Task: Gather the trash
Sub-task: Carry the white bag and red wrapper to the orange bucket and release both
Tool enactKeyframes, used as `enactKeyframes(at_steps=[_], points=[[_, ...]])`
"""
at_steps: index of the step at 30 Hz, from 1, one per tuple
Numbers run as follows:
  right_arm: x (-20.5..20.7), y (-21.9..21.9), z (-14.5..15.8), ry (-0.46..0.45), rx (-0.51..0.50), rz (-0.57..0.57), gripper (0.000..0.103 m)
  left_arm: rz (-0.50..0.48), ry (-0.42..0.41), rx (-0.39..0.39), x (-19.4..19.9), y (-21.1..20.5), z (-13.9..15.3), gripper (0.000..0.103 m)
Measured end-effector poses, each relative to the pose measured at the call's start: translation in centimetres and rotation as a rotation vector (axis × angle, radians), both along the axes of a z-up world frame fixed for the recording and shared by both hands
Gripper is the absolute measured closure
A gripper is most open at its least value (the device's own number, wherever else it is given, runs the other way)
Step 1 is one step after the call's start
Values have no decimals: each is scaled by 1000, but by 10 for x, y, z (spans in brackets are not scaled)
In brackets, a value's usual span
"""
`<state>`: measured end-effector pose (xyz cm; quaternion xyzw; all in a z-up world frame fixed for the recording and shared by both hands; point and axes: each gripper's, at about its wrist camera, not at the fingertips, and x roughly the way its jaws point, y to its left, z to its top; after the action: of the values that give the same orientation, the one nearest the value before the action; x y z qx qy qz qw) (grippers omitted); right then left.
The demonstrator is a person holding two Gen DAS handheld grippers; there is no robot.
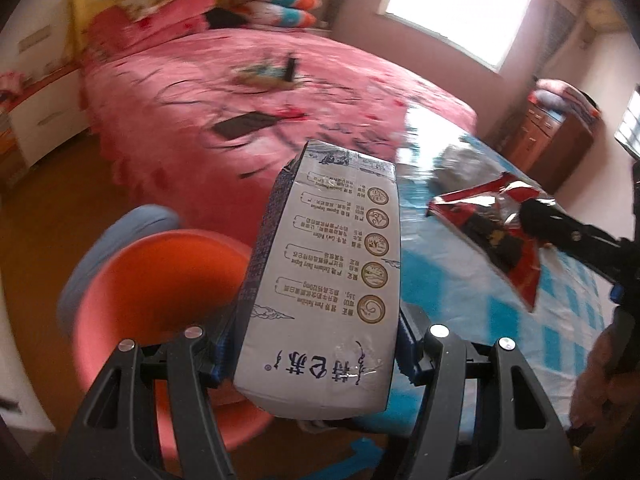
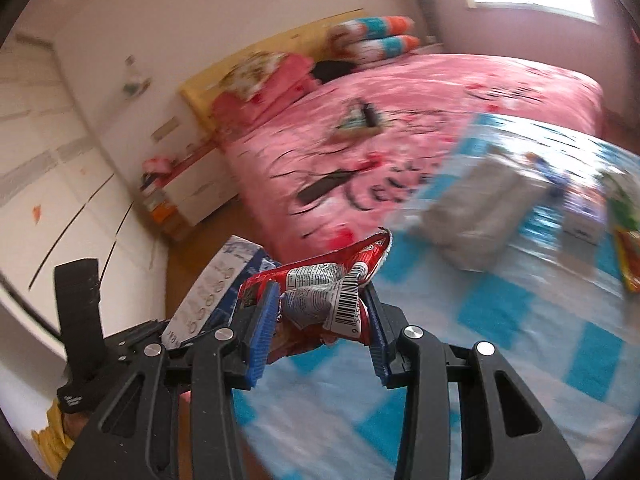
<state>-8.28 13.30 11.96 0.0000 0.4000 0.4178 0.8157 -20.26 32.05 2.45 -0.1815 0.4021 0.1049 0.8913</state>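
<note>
One pink bed (image 1: 248,92) is sitting behind one blue-checked worktop (image 1: 472,280), one orange stool (image 1: 160,300) beside it. Left tongs (image 1: 316,356) are angling downward, clamped on one white milk carton (image 1: 332,280) above the stool; right tongs (image 2: 320,320) are pinching one crumpled red snack wrapper (image 2: 320,280) over the worktop.

Milk carton (image 1: 320,280): matt coated paper. Snack wrapper (image 2: 332,292): glossy crinkled foil. Bedspread (image 1: 240,120): soft cloth. Stool (image 1: 160,300): smooth plastic.

Motion blur smears the white packet (image 2: 476,216) and the items beyond it on the counter (image 2: 500,340); the milk carton (image 1: 320,288) hides its own base between the left tongs (image 1: 316,352).
</note>
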Motion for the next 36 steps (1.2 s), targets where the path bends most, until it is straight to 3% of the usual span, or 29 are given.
enactKeyframes(at_steps=[7, 9, 12, 13, 14, 16, 19, 28, 36], points=[[-35, 86, -15, -32, -71, 190, 60, 166, 47, -53, -38, 65, -30, 40], [-40, 107, -26, -12, -92, 230, 57, 205, 76, -66, -43, 79, -40, 35], [-45, 123, -39, 17, -114, 262, 34, 256, 102, -62, -52, 90, -49, 25], [-46, 121, -40, 6, -123, 244, 24, 260, 106, -61, -54, 93, -51, 24], [-46, 118, -40, -3, -122, 235, 21, 260, 107, -58, -56, 92, -51, 22], [-48, 108, -36, -28, -127, 210, 20, 259, 106, -41, -57, 92, -50, 22], [-48, 87, -25, -93, -126, 157, 11, 253, 97, -43, -57, 89, -47, 21], [-46, 29, -10, -190, -122, 46, 9, 208, 72, -52, -46, 73, -40, 21], [-33, -23, -12, -181, -103, -63, 9, 168, 56, -49, -38, 49, -31, 21]])
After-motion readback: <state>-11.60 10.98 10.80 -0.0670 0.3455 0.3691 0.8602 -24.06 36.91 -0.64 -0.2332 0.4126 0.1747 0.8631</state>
